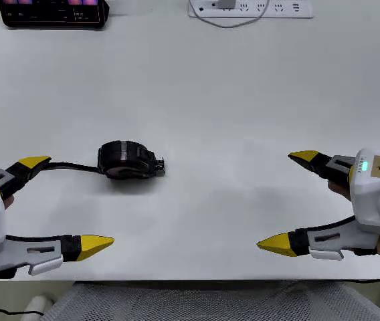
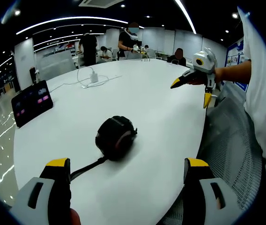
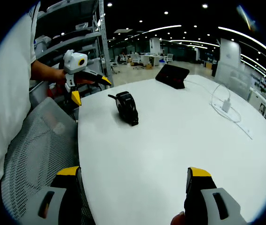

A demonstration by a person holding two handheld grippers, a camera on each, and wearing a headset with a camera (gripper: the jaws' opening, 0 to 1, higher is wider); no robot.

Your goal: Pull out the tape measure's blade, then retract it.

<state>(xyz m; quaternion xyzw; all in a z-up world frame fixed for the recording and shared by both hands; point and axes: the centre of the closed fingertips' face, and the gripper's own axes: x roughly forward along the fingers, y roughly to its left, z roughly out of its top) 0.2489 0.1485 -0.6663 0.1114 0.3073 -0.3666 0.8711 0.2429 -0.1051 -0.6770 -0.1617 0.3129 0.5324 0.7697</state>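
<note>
A black tape measure lies on the white table, its blade tip facing right and a black strap trailing left. In the left gripper view the tape measure sits just ahead of the jaws. My left gripper is open at the table's near left, its upper fingertip by the strap's end. My right gripper is open at the near right, well away from the tape measure. Nothing is between either pair of jaws. The left gripper also appears in the right gripper view.
A dark tablet stands at the far left edge. A white power strip with a cable lies at the far edge. A mesh chair seat is below the near table edge. People stand far behind the table.
</note>
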